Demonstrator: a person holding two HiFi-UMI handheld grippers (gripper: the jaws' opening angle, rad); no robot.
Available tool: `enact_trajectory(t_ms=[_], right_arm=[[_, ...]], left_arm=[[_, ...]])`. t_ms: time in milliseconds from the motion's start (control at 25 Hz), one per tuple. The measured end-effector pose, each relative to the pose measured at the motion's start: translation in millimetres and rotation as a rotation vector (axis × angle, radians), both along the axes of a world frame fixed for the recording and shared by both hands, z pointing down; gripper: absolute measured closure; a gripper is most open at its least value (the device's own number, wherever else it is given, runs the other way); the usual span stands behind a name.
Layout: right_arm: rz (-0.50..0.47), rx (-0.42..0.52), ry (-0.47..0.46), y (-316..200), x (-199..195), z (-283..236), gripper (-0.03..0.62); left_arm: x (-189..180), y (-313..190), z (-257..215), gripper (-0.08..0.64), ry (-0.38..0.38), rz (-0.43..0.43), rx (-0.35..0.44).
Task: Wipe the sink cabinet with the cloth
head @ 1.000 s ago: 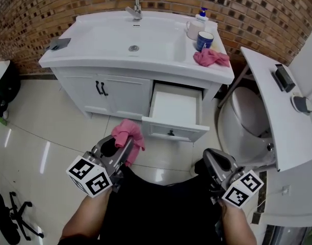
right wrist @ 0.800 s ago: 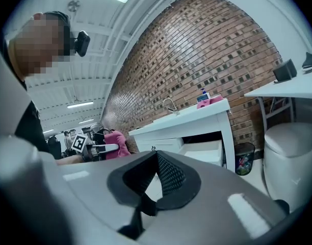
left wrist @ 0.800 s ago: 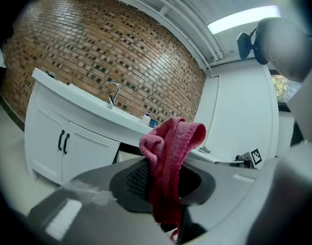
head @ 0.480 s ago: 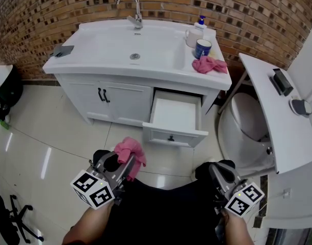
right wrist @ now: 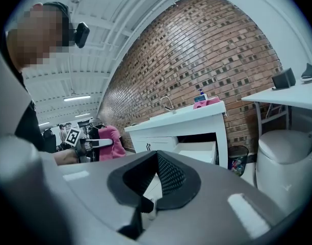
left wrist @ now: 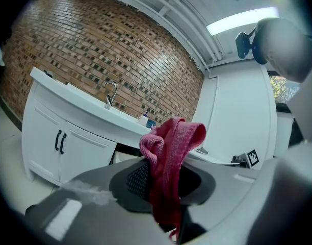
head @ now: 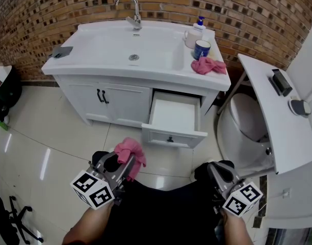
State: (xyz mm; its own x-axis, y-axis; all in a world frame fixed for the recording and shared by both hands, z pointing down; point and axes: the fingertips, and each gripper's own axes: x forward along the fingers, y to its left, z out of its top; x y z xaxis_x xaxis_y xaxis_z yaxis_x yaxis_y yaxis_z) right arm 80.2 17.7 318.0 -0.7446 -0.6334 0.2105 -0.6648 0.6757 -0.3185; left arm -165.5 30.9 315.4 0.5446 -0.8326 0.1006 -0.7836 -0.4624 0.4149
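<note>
Barely started, by the look of it. Pinching the pink cloth (head: 131,151) in the left tongs (head: 124,162), well short of the sink cabinet (head: 120,97) ahead of them, touching no surface. Carrying the right tongs (head: 217,169) pressed together, empty. Seemingly all left to wipe, open drawer (head: 172,117) included.

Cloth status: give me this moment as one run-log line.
left gripper: shut on pink cloth | right gripper: shut, empty | drawer: open | cabinet: no contact yet
</note>
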Motion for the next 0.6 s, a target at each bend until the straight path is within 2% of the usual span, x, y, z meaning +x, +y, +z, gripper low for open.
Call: enact_trajectory(t_ms=[600], right_arm=[[0.008,0.007,0.002,-3.9,0.6,-0.2,0.586]], left_arm=[[0.6,-5.6,-2.8,0.472,0.009,0.001,0.004]])
